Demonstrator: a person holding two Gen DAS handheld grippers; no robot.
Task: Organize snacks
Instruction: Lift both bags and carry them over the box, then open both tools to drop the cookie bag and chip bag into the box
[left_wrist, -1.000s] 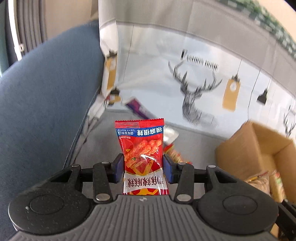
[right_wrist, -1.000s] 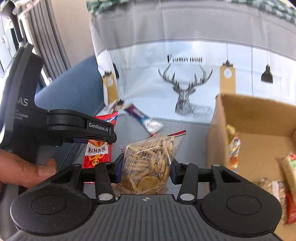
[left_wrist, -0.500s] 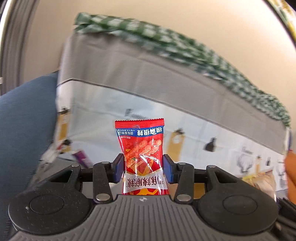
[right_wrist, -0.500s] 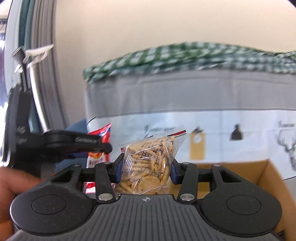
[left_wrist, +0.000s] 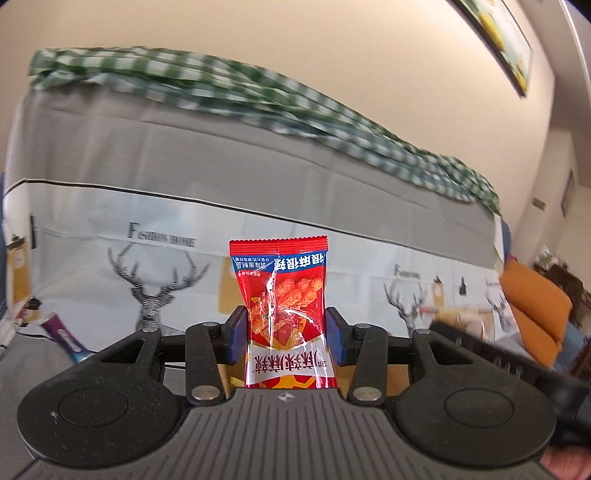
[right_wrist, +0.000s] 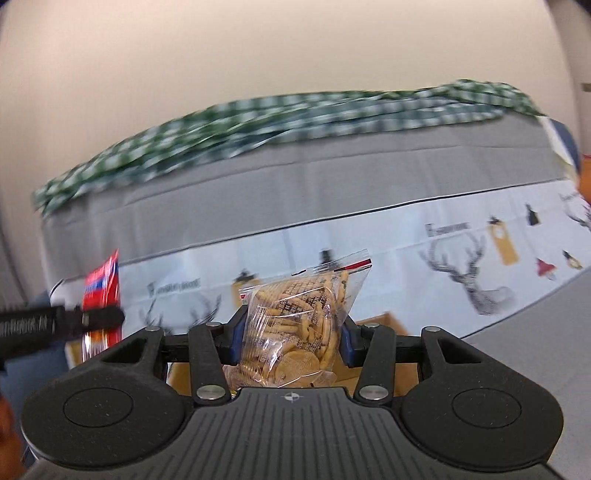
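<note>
The left hand-held gripper (left_wrist: 284, 341) is clamped on a red shiny plastic snack packet (left_wrist: 282, 306) with a blue band; the packet stands tall between the two blue pads, long side up and down, and its Chinese words are upside down and too hard to read for sure. The right hand-held gripper (right_wrist: 291, 341) is clamped on a small clear plastic bag of tan cracker sticks (right_wrist: 295, 328); the bag stands up too, with a red strip along its top edge. The next move looks like dropping both snacks into the brown cardboard box (right_wrist: 384, 325); only a bit of it shows, low and just past the right gripper's pads, so the box lies below and a little ahead; the right one looks nearer to it, though I can't be sure. Far behind is a grey and white sofa cover with deer pictures (left_wrist: 155, 291), and it says "Fashion Home"; a green checked cloth (left_wrist: 258, 92) lies on top. A purple wrapped snack (left_wrist: 61, 334) lies at the left on the seat.
</note>
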